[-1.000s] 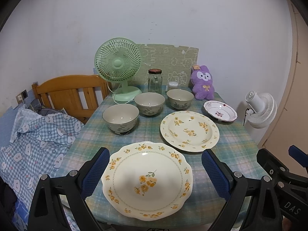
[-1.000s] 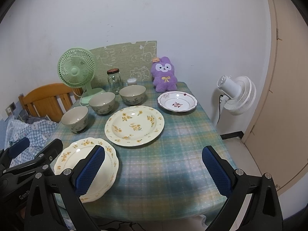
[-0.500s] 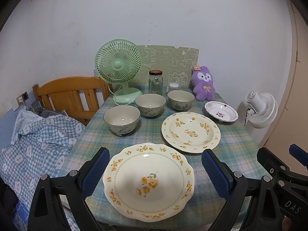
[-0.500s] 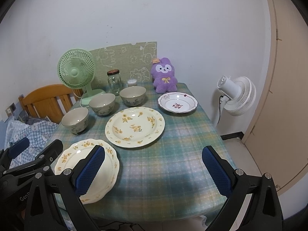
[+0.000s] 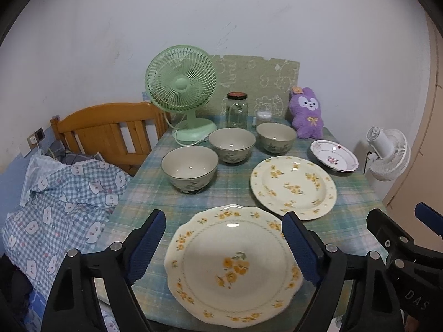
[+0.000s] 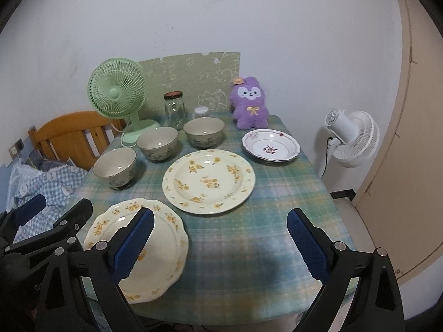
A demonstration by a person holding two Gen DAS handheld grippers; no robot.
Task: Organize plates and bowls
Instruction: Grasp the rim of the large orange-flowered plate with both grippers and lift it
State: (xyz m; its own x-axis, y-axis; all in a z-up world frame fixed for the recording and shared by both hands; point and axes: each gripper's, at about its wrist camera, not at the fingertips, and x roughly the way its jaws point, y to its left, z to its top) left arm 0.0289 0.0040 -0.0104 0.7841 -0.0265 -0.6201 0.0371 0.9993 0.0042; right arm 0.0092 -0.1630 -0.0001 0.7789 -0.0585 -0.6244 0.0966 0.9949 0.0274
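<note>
A scalloped cream plate (image 5: 232, 262) (image 6: 166, 243) with yellow flowers lies at the table's front edge. My left gripper (image 5: 224, 246) hovers over it with its jaws closing, the plate below and between them, and no pad touches it. Behind the plate sit a round flowered plate (image 5: 293, 185) (image 6: 207, 179) and a small white plate (image 5: 333, 159) (image 6: 270, 145). Three grey bowls (image 5: 189, 168) (image 5: 232, 145) (image 5: 276, 138) stand in a row further back. My right gripper (image 6: 221, 246) is open over bare tablecloth, holding nothing.
At the back of the table stand a green fan (image 5: 181, 88), a glass jar (image 5: 237, 110) and a purple plush (image 5: 306, 113). A wooden chair (image 5: 105, 132) and checked bedding (image 5: 61, 193) lie to the left. A white fan (image 6: 351, 138) is on the floor to the right.
Both grippers have moved forward toward the table, so the dishes look larger. The left jaws have narrowed a little over the scalloped plate.
</note>
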